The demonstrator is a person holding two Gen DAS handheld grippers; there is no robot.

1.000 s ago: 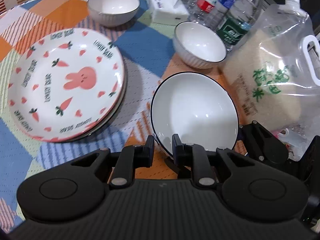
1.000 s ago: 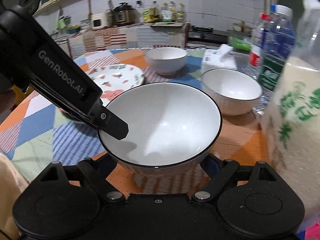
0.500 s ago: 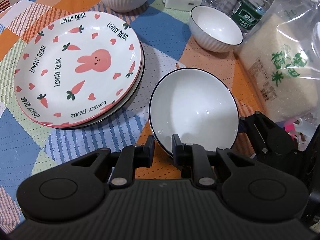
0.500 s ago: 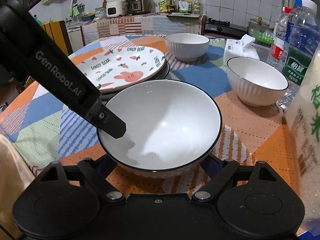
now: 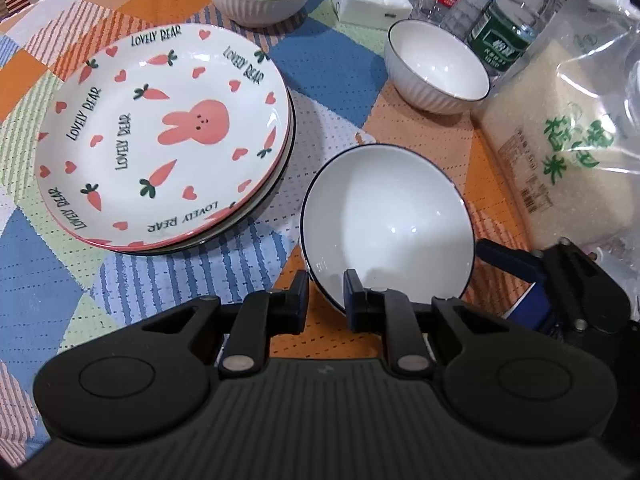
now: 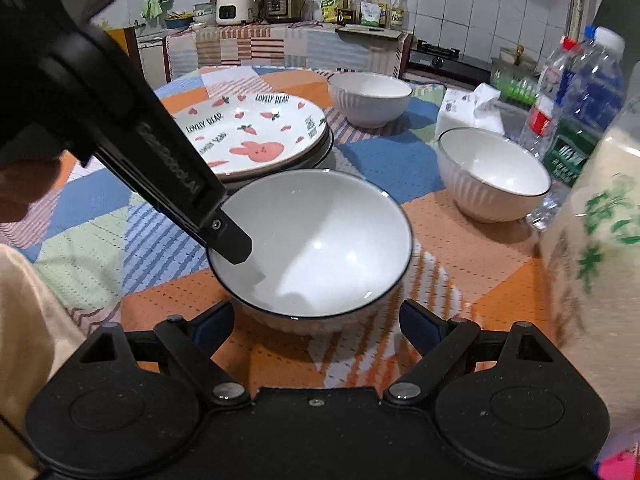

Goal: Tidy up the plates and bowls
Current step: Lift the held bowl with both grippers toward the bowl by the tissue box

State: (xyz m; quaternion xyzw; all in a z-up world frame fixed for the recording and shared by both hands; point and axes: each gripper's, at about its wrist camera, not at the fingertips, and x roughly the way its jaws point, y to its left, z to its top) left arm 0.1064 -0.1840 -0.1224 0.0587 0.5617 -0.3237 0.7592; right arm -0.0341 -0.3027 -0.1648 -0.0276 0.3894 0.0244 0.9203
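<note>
The black-rimmed bowl (image 5: 386, 224) is gripped at its near rim by the left gripper (image 5: 326, 300), fingers clenched across the edge. The right gripper (image 6: 316, 322) is spread wide, flanking it untouched. Ahead-left, stacked plates (image 5: 160, 136) sit just beside; patchwork cloth (image 5: 328, 56) lies between.

patchwork tablecloth (image 5: 328, 60) spread over the table, tissue pack (image 5: 368, 0) set near water bottles (image 5: 508, 28), bag of rice (image 5: 560, 140) stood beside them, rice cooker (image 6: 234, 8) and oil bottles (image 6: 380, 10) ranged on the counter behind
</note>
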